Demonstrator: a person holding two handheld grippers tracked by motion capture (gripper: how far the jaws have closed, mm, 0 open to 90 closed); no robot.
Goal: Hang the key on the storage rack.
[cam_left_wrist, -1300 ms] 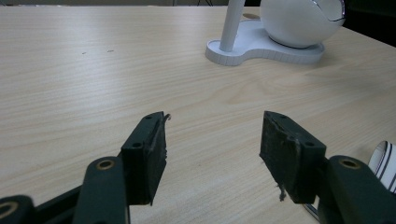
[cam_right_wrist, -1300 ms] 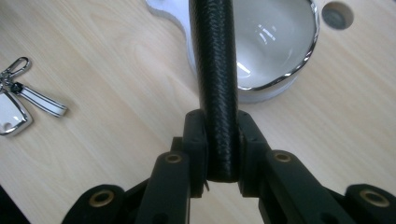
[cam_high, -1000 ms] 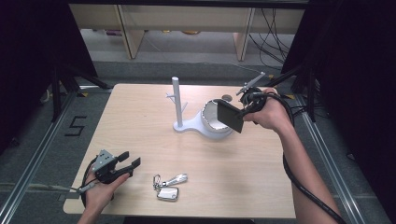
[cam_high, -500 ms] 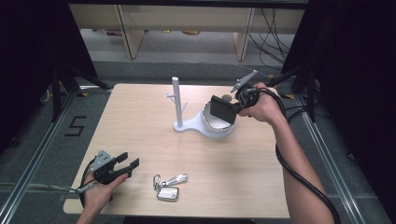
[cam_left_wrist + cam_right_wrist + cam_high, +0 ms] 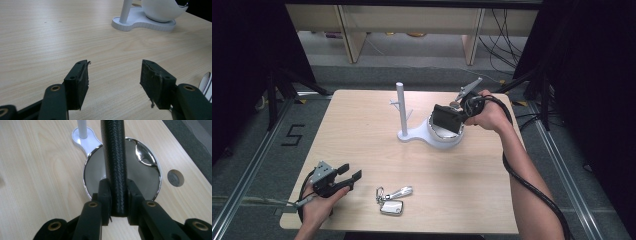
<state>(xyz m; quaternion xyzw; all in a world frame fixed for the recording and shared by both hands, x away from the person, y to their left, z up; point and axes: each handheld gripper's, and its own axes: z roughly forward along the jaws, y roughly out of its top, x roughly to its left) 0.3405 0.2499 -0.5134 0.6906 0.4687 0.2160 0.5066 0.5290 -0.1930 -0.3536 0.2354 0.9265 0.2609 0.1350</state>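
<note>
My right gripper [image 5: 118, 195] is shut on a flat black case with a woven leather texture [image 5: 115, 162]. It holds the case edge-up, just above a shiny metal dish [image 5: 147, 175]. In the high view the case [image 5: 447, 119] hangs over the dish, which is set in a white stand [image 5: 439, 139] with an upright post [image 5: 401, 107]. My left gripper [image 5: 349, 176] rests at the table's front left, open with nothing between its fingers [image 5: 78, 82]. A key bunch with a silver fob [image 5: 391, 200] lies just right of it.
The light wooden table [image 5: 362, 135] has a round cable hole [image 5: 175, 178] beside the dish. The right gripper's cable loops along the person's forearm [image 5: 532, 185]. Dark floor and shelving lie beyond the far edge.
The right hand has carried the black case left and down, from beside the dish to over it. The left hand and the keys have stayed put.
</note>
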